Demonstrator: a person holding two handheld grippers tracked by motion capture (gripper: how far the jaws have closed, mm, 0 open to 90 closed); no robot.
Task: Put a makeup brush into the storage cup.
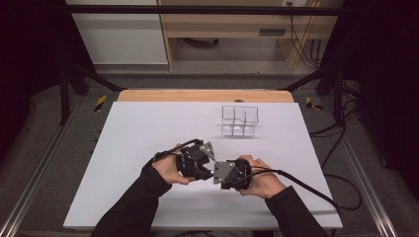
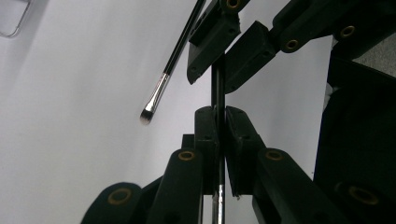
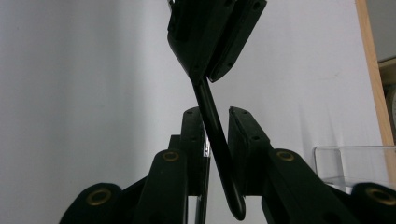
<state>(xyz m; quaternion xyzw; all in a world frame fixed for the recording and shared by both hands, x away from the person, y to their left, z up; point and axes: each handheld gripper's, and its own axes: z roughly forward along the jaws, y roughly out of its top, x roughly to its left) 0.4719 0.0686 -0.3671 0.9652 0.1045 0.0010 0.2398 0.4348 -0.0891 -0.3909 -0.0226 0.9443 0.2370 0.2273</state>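
Note:
My left gripper (image 1: pixel 203 164) (image 2: pixel 218 109) is shut on a thin black makeup brush (image 2: pixel 218 93), gripping it close to the silver ferrule. The black handle (image 3: pixel 215 140) runs out between the jaws of my right gripper (image 1: pixel 218 171) (image 3: pixel 217 111). Those jaws stand a little apart around it, with light showing on one side. The two grippers meet tip to tip over the front middle of the white table (image 1: pixel 148 143). A second brush (image 2: pixel 161 88), with a black handle, silver ferrule and dark bristles, shows beside them; its far end is hidden behind the right gripper.
A clear plastic organiser (image 1: pixel 240 121) (image 3: pixel 350 163) with several compartments stands at the back of the table, right of centre. A wooden strip (image 1: pixel 205 95) edges the far side. Cables trail from both grippers off the front right.

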